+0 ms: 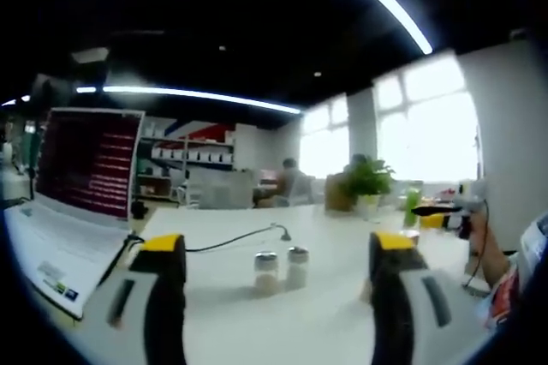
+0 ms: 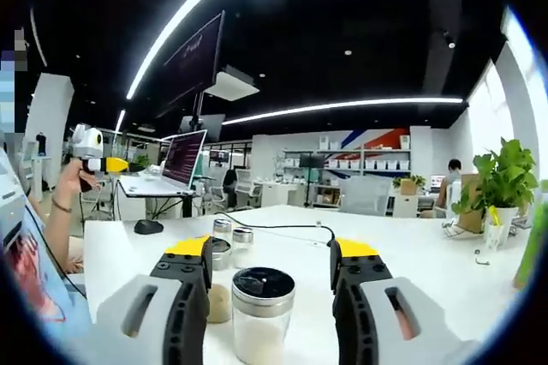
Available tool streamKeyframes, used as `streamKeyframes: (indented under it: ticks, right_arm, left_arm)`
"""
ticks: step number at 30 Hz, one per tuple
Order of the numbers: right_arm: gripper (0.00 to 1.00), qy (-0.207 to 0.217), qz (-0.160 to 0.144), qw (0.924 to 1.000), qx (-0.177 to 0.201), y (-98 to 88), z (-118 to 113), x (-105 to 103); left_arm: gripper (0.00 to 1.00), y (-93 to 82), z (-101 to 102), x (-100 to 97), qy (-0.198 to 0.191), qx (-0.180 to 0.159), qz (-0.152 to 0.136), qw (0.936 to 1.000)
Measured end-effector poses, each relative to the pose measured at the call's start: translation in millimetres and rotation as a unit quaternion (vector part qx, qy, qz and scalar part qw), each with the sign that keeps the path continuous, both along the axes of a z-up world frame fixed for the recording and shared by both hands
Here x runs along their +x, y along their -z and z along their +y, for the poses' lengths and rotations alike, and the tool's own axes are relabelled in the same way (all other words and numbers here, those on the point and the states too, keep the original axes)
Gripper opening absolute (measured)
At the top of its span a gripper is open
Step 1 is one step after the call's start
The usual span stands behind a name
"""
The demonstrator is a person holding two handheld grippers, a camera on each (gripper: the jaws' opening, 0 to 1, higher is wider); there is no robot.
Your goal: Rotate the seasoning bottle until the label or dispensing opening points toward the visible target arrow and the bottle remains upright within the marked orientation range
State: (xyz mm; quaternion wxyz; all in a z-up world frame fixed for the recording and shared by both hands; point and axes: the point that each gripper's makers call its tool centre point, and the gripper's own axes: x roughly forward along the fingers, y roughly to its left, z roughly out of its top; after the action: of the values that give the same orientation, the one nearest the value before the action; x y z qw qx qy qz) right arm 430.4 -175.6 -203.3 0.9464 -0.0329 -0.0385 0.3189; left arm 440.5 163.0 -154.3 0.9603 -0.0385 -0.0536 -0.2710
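Hovering over the white table [image 1: 342, 314], the left gripper [image 1: 278, 266] holds its yellow-tipped jaws spread wide with nothing between them. Two small shakers [image 1: 280, 269] stand upright and side by side straight ahead of that gap, well apart from the jaw tips. A laptop [image 1: 77, 194] sits open to the left with a black cable [image 1: 231, 239] trailing past it, and a potted plant [image 1: 366, 181] stands at the table's far edge by the windows. A person's hand holds the other gripper at the right edge (that one is the right-hand tool).

Seen from the right gripper view, the right gripper [image 2: 270, 266] is likewise open and empty, and the seasoning bottle [image 2: 262, 314] stands upright just ahead of it, centred between the jaws, dark lid on top, long axis vertical. A shorter jar [image 2: 220, 255] stands beside the left jaw, the two shakers farther back. By this judgement the right gripper is much the nearer, and needs only to advance and close before twisting; no target arrow is discernible on the table.
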Motion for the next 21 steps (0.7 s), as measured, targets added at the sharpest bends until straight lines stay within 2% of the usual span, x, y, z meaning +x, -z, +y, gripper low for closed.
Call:
streamKeyframes:
  ticks: [2, 4, 10, 13, 17, 21]
  right_arm:
    - [0.54, -0.037, -0.003, 0.9991, 0.022, -0.1, 2, -4]
    - [0.52, -0.054, 0.001, 0.9972, 0.052, -3.1, -1, -8]
    - [0.52, -0.042, -0.001, 0.9989, 0.021, 3.1, -11, -5]
    - [0.52, -0.069, 0.012, 0.9975, 0.014, 9.4, -1, -8]
    - [0.52, -0.100, 0.019, 0.9944, -0.028, 22.4, 15, -13]
    - [0.50, -0.097, 0.020, 0.9949, -0.020, 24.9, 17, -8]
  left_arm:
    - [0.94, -0.5, 0, 0.1, -0.001, -0.002, 0.000, 1.0000]
    - [0.94, -0.5, 0, 0.4, 0.000, -0.003, 0.001, 1.0000]
    - [0.94, 2.6, -7, 2.0, 0.009, 0.003, 0.004, 0.9999]
    - [0.94, 4.4, -9, 3.1, 0.009, -0.001, 0.010, 0.9999]
    - [0.94, 6.1, -14, 5.2, 0.013, 0.001, 0.011, 0.9999]
    - [0.94, 8.4, -18, 5.8, 0.021, 0.003, 0.014, 0.9997]
